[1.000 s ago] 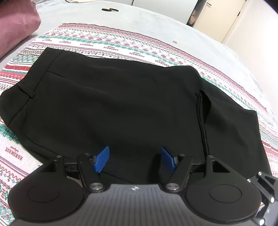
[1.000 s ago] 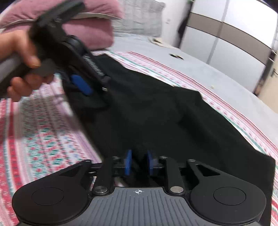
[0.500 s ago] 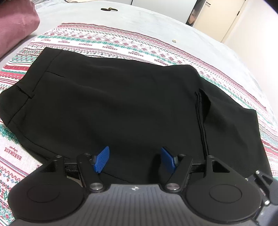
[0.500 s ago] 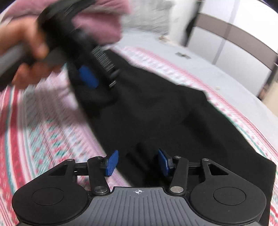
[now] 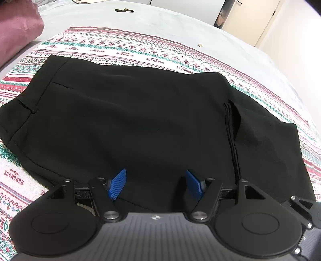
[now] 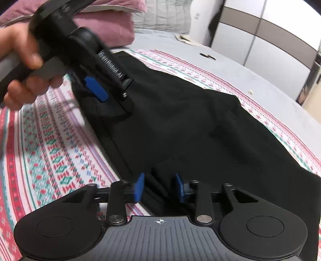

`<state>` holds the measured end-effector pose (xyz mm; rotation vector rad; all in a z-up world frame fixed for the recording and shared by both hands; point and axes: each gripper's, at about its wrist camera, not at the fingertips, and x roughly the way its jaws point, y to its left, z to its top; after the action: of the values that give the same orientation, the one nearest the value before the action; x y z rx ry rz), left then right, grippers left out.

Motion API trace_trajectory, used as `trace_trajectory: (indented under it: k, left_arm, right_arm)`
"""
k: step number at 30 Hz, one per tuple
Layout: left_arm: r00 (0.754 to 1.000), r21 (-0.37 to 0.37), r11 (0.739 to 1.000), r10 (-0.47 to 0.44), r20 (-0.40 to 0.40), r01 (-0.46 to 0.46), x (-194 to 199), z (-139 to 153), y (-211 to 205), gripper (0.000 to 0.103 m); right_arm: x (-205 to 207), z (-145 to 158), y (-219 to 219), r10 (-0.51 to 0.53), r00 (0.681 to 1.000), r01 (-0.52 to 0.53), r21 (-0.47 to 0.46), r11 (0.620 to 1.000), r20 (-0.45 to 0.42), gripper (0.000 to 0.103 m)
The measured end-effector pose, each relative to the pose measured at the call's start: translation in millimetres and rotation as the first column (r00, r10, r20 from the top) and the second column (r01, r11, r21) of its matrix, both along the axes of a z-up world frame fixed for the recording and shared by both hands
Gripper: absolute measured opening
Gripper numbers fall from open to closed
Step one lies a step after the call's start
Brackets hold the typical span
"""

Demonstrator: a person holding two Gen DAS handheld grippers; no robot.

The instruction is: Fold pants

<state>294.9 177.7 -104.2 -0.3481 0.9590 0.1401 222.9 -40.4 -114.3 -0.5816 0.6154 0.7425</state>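
Black pants point(image 5: 130, 120) lie flat on a patterned cloth, waistband at the left, a folded-over layer edge at the right point(image 5: 232, 140). They also show in the right wrist view point(image 6: 190, 128). My left gripper point(image 5: 155, 183) is open and empty, just above the pants' near edge. It also shows in the right wrist view point(image 6: 100, 90), held by a hand over the waist end. My right gripper point(image 6: 159, 187) is open, its blue pads point(image 6: 138, 187) on either side of a raised fold at the pants' near edge, not clamped.
The patterned red, green and white cloth point(image 5: 140, 52) covers a grey bed point(image 5: 180, 24). A pink pillow point(image 5: 18, 30) lies at the far left. A small dark object point(image 5: 123, 10) lies on the far bedding. Wardrobe doors point(image 6: 270, 36) stand beyond.
My right gripper opened from nearly shut and now straddles a fold at the pants' edge. My left gripper stayed open and moved very little.
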Motion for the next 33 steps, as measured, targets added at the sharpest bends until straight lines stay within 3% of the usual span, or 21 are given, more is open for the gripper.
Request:
trace_trajectory:
  k: [2,11,14,16,20,24,30,33]
  left_arm:
    - [1.0,-0.002,1.0,0.0,-0.001,0.0,0,0,0,0.088]
    - [1.0,-0.03,1.0,0.009,0.028,-0.008,-3,3,4,0.088]
    - [0.998,-0.09,0.996,0.003,0.067,0.003,-6,7,4,0.088]
    - [0.996,-0.169,0.986,0.007,0.094,0.009,-7,7,6,0.088]
    - [0.99,-0.364,0.931,0.03,0.137,0.022,-7,2,4,0.088]
    - [0.989,-0.547,0.836,0.046,0.14,0.039,-6,-12,-5,0.089]
    - [0.989,-0.689,0.725,0.104,0.106,-0.002,1,-33,-9,0.091]
    - [0.989,-0.721,0.693,0.11,0.103,-0.002,5,-38,-8,0.089]
  right_arm:
    - [5,4,-2,-0.036,0.999,0.036,0.011,0.999,-0.001,0.008]
    - [1,35,-16,-0.137,0.989,0.129,0.137,0.982,0.053,0.007]
    - [0,35,-14,-0.154,0.986,0.142,0.159,0.977,0.064,0.007]
    - [-4,38,-14,-0.162,0.984,0.146,0.172,0.974,0.079,0.007]
    - [-8,44,-9,-0.172,0.98,0.145,0.234,0.961,0.102,0.007]
    - [-15,46,-5,-0.181,0.976,0.145,0.258,0.955,0.12,0.007]
    - [-27,52,2,-0.165,0.977,0.122,0.285,0.951,0.134,0.008]
    - [-31,50,8,-0.15,0.98,0.107,0.285,0.953,0.13,0.008]
